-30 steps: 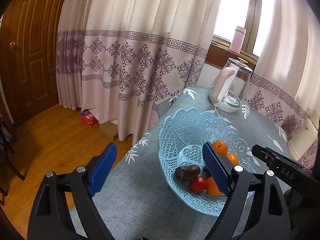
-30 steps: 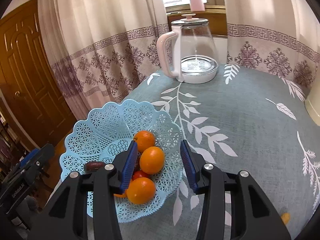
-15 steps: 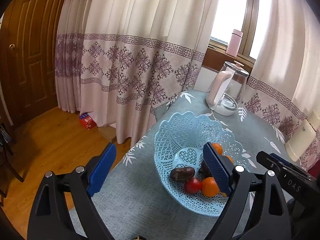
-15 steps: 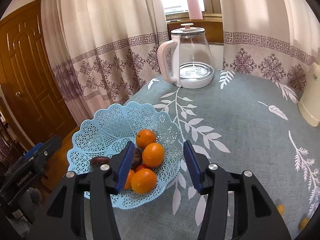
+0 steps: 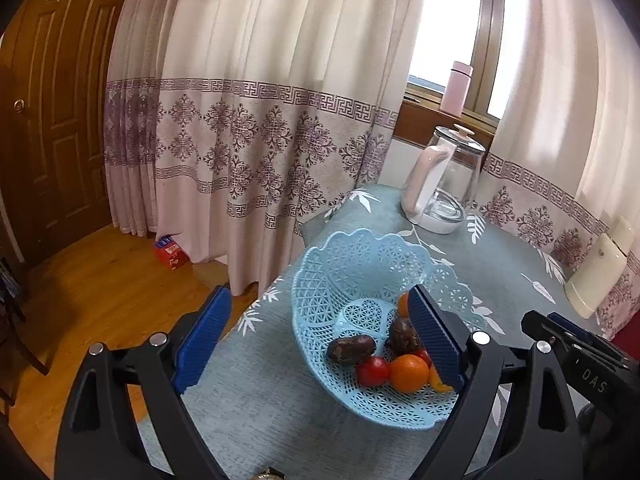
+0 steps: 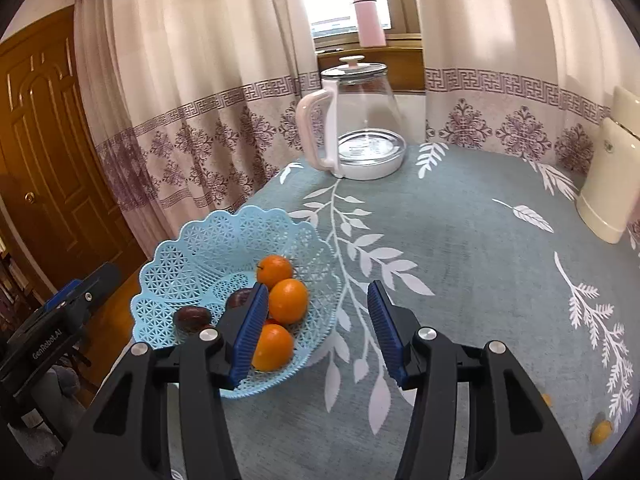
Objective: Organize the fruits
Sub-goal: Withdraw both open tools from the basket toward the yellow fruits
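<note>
A light blue lattice basket (image 5: 352, 264) (image 6: 208, 240) sits near the table's left edge. It holds oranges (image 6: 287, 300), a red tomato (image 5: 372, 371) and two dark brown fruits (image 5: 351, 348). My left gripper (image 5: 316, 328) is open and empty, hovering in front of the basket, its right finger overlapping the fruit. My right gripper (image 6: 316, 320) is open and empty too, above the cloth at the basket's right rim. Two small orange fruits (image 6: 601, 432) lie on the cloth at the lower right of the right wrist view.
A glass kettle (image 6: 360, 120) with a pink handle stands at the table's far side, a cream appliance (image 6: 610, 184) at the right. A pink bottle (image 6: 370, 20) is on the windowsill. Curtains hang behind. Wooden floor and a red box (image 5: 171, 249) lie left.
Both grippers have pulled back and up from the basket, so it looks smaller and further away. The fruit in it has not moved.
</note>
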A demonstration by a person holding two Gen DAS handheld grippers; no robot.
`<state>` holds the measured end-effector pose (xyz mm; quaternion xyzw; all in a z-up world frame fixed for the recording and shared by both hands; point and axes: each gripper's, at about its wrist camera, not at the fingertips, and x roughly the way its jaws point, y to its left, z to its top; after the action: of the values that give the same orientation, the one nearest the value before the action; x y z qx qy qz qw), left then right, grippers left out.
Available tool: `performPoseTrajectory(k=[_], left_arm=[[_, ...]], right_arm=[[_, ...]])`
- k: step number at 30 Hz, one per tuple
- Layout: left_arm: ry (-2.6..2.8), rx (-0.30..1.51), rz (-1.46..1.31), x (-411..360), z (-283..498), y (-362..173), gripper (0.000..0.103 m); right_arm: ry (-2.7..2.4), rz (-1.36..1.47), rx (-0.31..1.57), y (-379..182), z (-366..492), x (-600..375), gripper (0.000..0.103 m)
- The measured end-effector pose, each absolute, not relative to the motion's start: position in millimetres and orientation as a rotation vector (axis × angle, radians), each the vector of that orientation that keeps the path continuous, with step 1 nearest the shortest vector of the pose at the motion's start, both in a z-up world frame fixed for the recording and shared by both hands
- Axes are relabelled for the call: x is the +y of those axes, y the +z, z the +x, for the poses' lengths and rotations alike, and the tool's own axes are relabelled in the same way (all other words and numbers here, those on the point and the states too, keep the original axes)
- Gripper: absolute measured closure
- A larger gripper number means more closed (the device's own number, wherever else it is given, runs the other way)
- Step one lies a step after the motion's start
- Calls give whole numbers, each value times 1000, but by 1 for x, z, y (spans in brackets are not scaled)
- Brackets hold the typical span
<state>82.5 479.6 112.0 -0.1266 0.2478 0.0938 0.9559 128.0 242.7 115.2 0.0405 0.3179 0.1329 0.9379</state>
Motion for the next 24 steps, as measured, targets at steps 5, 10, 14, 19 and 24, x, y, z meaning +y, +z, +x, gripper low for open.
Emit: performPoseTrajectory(k=[5,10,14,19,24], left_arm=[[179,500,-255,476,82,114,12],[175,499,-258,474,81,115,10],[167,497,-257,473,80,115,9],[159,501,-254,469,81,114,8],[143,503,-244,463,81,114,6]], right_arm=[[247,94,653,114,126,230,51],[213,104,661,110,122,213,51],[171,113,669,104,116,193,51],[92,144,683,96,108,156,51],[-3,183,694,88,96,112,51]])
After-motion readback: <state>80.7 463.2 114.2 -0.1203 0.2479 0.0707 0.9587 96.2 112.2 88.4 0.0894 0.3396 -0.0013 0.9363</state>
